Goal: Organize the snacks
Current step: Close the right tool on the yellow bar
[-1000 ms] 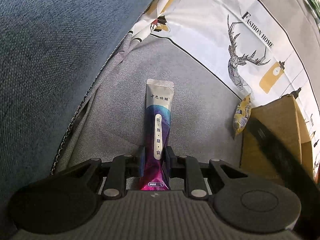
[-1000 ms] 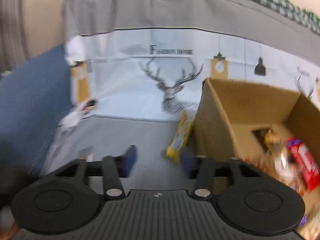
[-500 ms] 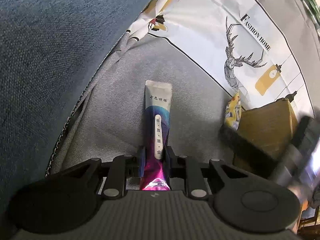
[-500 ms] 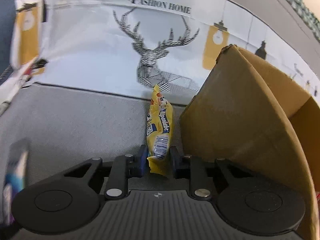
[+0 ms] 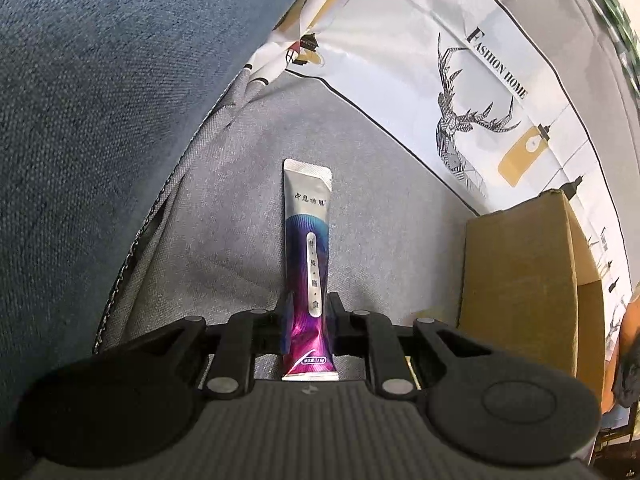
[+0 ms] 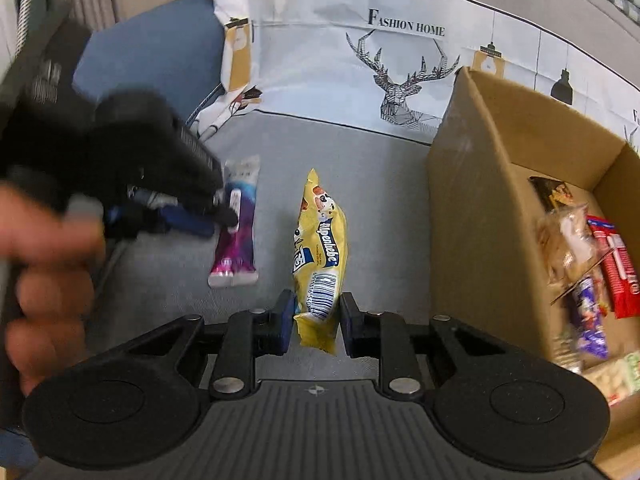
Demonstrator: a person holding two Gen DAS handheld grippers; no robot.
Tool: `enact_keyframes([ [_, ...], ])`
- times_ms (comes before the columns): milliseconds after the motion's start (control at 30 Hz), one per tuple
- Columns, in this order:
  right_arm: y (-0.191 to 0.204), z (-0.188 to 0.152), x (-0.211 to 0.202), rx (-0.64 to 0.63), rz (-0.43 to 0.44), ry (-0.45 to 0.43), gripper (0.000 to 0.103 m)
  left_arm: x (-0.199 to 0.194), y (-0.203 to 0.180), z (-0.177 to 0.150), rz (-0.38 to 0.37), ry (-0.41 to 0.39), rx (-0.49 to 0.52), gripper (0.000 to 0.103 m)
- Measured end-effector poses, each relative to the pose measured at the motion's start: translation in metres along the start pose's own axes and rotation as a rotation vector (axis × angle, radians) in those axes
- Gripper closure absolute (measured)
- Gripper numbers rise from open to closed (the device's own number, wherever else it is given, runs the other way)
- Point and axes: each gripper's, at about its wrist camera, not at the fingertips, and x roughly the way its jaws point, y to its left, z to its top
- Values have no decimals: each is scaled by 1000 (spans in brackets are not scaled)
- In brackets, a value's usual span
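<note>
Grey sofa cushion (image 5: 224,216) backed by deer-print cloth (image 6: 320,72); blue armrest at 10 o'clock. One cardboard box (image 6: 476,216) at 3 o'clock, several snacks inside, blurred. Left tongs (image 5: 308,316) grasp one purple sachet (image 5: 308,256), unmoved. Right tongs (image 6: 316,320) now clamp one yellow packet (image 6: 320,256), lifted away from the cloth since earlier.

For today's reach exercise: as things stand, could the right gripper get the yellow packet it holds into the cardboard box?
Probably yes. The right gripper grips the yellow packet, and the cardboard box stands open-topped just right of it, with nothing between.
</note>
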Motion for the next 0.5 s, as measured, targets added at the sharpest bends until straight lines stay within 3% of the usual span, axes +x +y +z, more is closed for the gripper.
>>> enact_keyframes([
  [100, -4, -1, 13, 84, 37, 33, 74, 0, -4, 2, 15, -8, 28, 80],
  [167, 1, 10, 15, 53, 67, 1, 58, 2, -9, 3, 39, -25, 58, 78],
  [200, 4, 13, 15, 18, 52, -21, 55, 4, -12, 3, 59, -33, 75, 77],
  [300, -2, 12, 25, 7, 31, -13, 54, 9, -17, 4, 98, -55, 101, 75],
  [500, -7, -4, 47, 26, 151, 35, 54, 20, -28, 0, 144, -52, 174, 71],
])
